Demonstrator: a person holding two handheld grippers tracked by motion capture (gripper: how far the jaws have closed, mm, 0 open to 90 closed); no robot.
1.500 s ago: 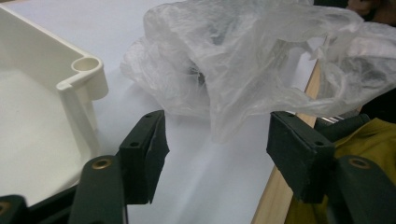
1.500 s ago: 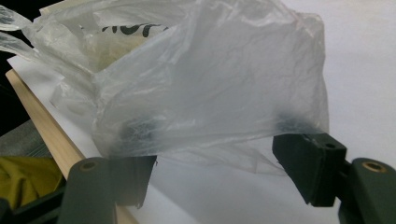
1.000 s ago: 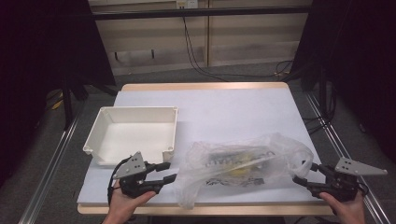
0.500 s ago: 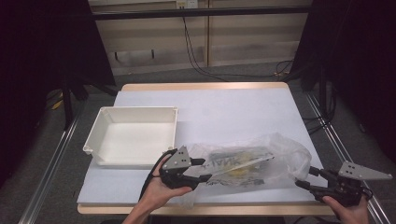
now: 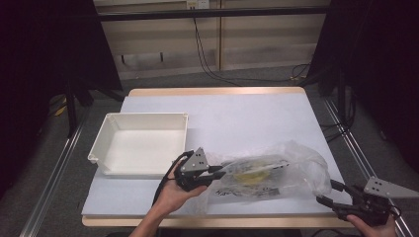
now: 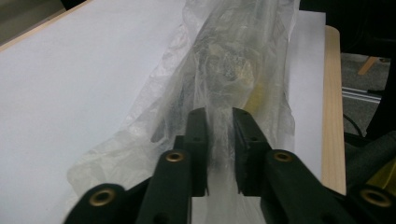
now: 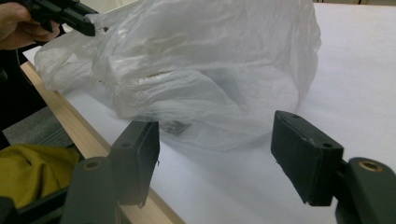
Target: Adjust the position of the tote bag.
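While the clear plastic bag (image 5: 269,170) lies at the lower middle of the high view on the desk (image 5: 247,118), the left tool (image 5: 217,173) has just been closing and pinches its left end; the right tool (image 5: 328,192), lower right, gapes empty just beside the bag.

Your left gripper (image 5: 217,171) points toward the table's right side, its jaws just closed to a narrow gap and pinching thin plastic film. Your right gripper (image 5: 329,192) sits low at the table's near right corner, jaws standing wide apart.
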